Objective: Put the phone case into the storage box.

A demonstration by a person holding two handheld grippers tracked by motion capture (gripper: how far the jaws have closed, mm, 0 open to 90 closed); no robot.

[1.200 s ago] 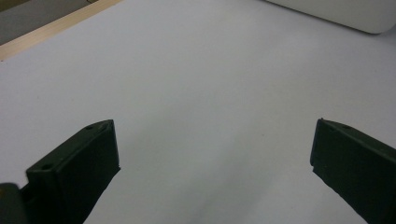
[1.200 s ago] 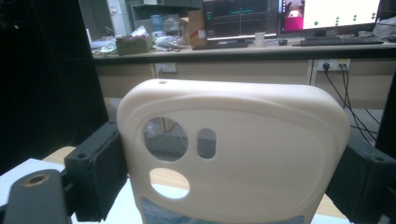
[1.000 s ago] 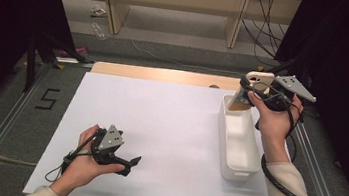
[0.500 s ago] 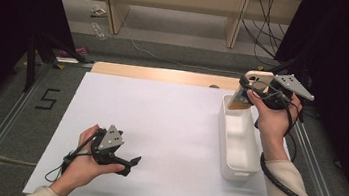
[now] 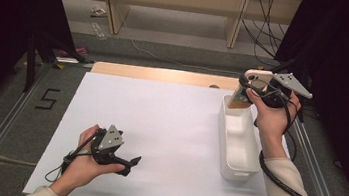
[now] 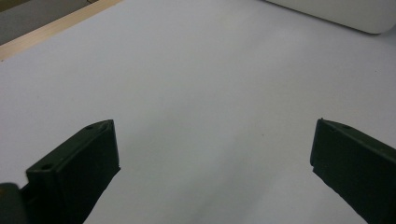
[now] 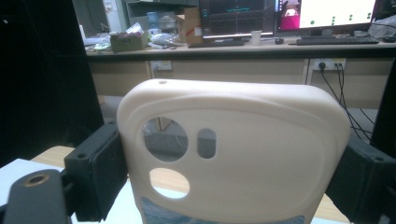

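Observation:
A cream phone case with round camera cut-outs hangs above the far end of a long white bin. My right gripper is shut on it, held up at the table's far right. In the right gripper view both black jaws press the sides of the phone case, which stands upright between them in my right gripper. My left gripper rests low at the near left of the white table, pointing right. Its jaws stand wide apart with nothing between them, as the left gripper view shows for my left gripper.
The bin's corner lies ahead of the left gripper. A wooden strip borders the table's far edge. Metal rails run along both sides. Beyond the table are shelving legs and cables on the floor.

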